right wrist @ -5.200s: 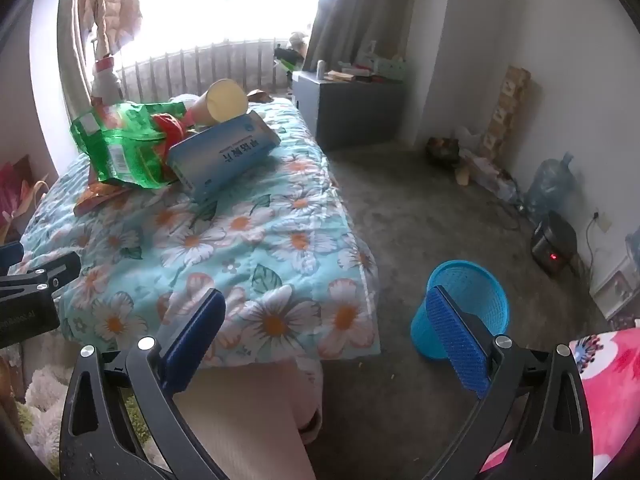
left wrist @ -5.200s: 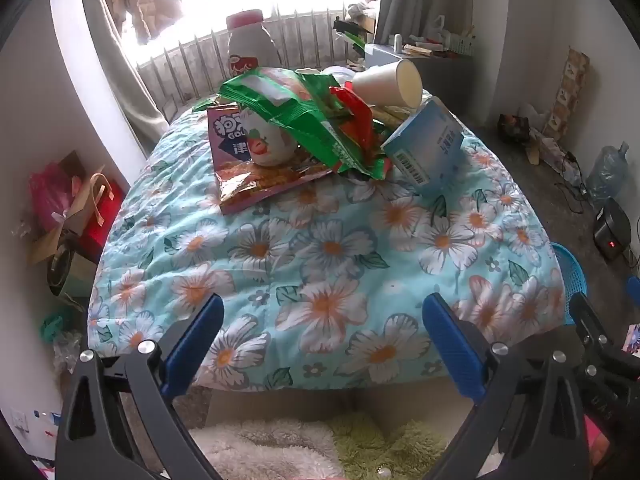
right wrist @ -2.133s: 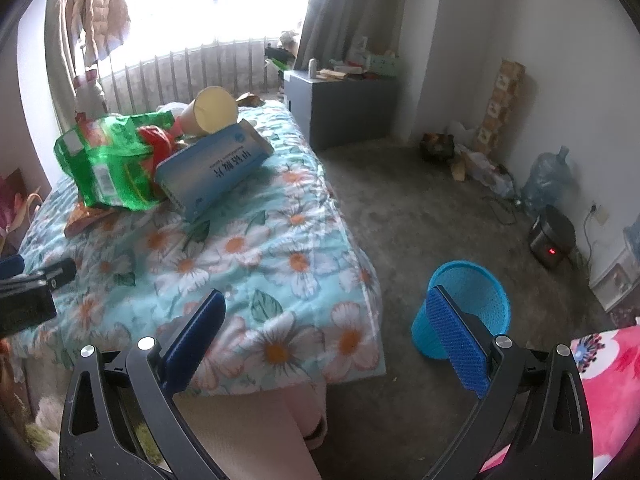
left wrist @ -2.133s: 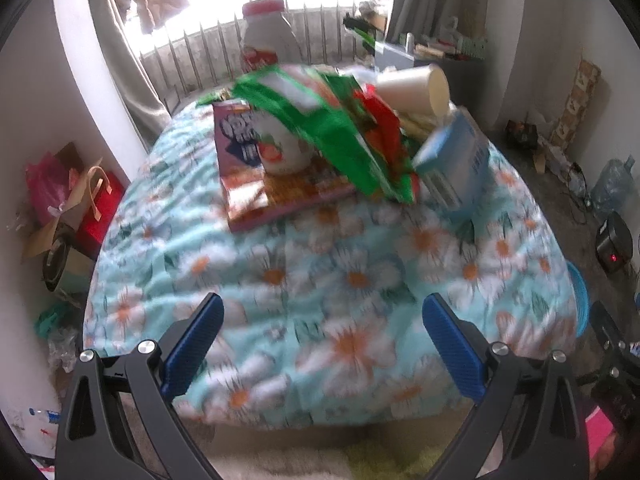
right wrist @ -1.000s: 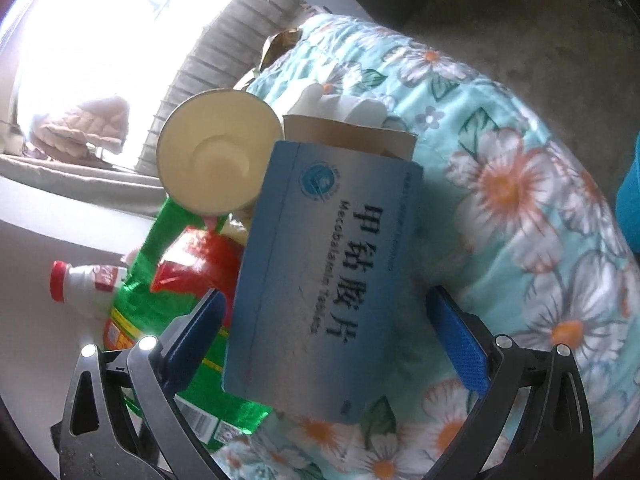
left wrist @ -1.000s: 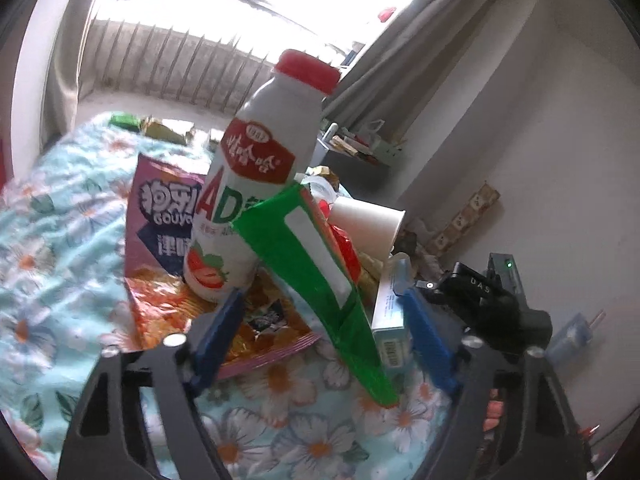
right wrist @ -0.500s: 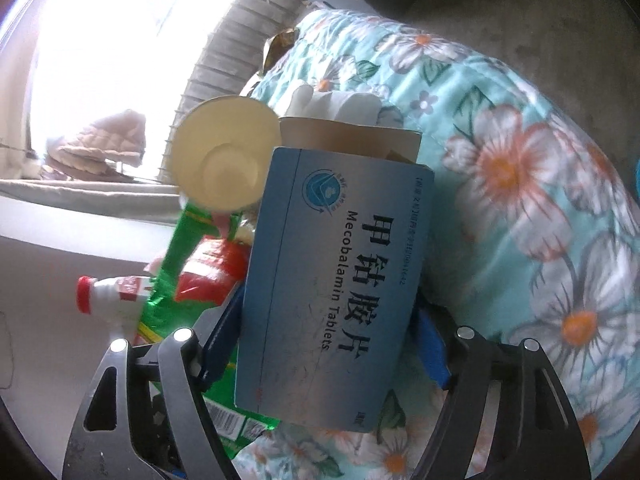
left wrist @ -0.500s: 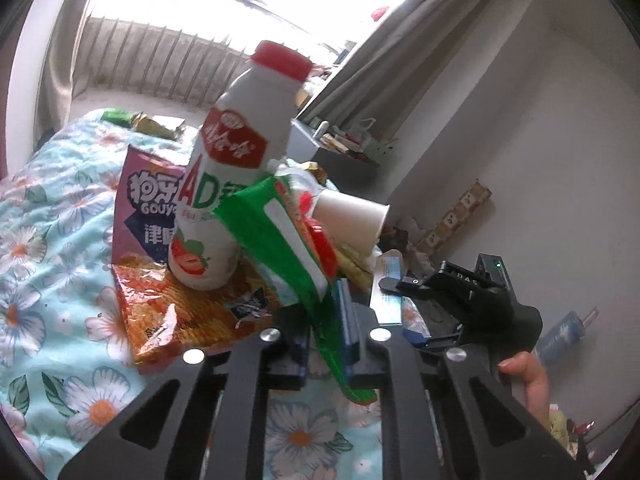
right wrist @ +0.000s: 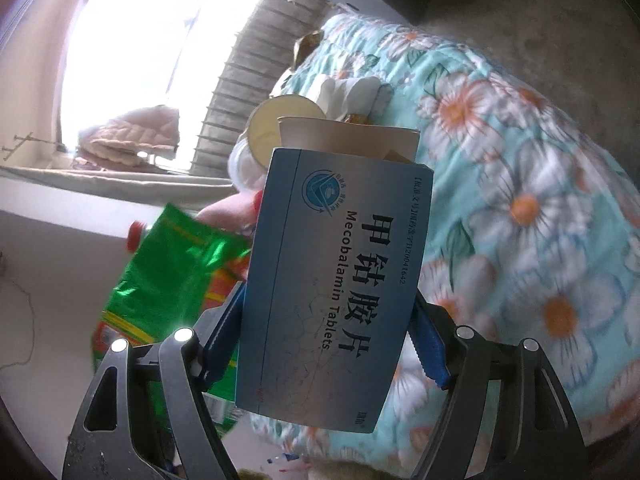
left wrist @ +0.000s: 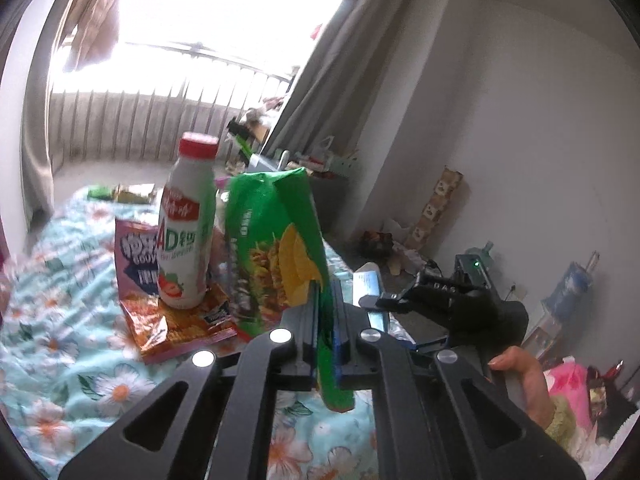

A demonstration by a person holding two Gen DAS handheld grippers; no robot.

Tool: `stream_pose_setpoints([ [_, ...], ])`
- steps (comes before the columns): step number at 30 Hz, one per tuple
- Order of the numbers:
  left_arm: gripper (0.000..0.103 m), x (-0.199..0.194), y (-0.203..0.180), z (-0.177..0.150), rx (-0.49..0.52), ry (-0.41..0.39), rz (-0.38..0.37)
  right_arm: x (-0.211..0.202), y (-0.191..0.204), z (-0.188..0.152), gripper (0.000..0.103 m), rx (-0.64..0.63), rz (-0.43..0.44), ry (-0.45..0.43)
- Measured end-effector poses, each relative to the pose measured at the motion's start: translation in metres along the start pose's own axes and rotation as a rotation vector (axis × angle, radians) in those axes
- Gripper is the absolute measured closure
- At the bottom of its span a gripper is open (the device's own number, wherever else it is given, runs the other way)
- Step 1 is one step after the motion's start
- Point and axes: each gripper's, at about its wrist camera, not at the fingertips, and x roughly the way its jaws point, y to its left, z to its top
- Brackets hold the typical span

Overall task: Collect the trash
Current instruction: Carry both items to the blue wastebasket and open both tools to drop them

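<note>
milk bottle [left wrist: 183,224] – on snack packet [left wrist: 176,320], paper cup [right wrist: 280,128] behind blue box [right wrist: 332,284]

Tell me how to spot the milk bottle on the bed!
Look at the flowery blue bedspread under the bright window. The bottle stands upright on an orange snack wrapper, just left of the green chip bag. It is the only white bottle, with a red cap and a strawberry picture.

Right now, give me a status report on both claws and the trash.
Left claw shut on green chip bag. Right claw shut on blue tablet box. Milk bottle, snack wrapper, paper cup on bed.
</note>
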Motion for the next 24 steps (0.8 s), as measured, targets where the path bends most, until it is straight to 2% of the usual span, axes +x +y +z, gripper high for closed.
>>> stream_pose_setpoints([
  [3, 0.099, -0.017, -0.008, 0.005, 0.022, -0.014, -0.019, -0.012, -0.004, -0.01, 0.032, -0.001, 0.03, -0.003],
  [9, 0.099, -0.037, -0.021, 0.023, 0.04, -0.038, -0.136, -0.04, -0.016, -0.02, 0.032, 0.009, 0.121, -0.034],
  [14, 0.099, -0.033, -0.046, 0.043, 0.066, -0.012, -0.36, -0.089, -0.033, -0.016, 0.032, 0.024, 0.178, -0.148],
  [19, 0.099, 0.01, -0.088, 0.057, 0.123, 0.076, -0.545, -0.153, -0.08, -0.002, 0.032, 0.099, 0.158, -0.351],
  [22, 0.099, 0.058, -0.126, 0.064, 0.147, 0.179, -0.642, -0.188, -0.123, 0.004, 0.032, 0.196, 0.114, -0.477],
  [24, 0.099, 0.108, -0.161, 0.065, 0.157, 0.294, -0.706, -0.21, -0.163, 0.007, 0.032, 0.296, 0.068, -0.568],
])
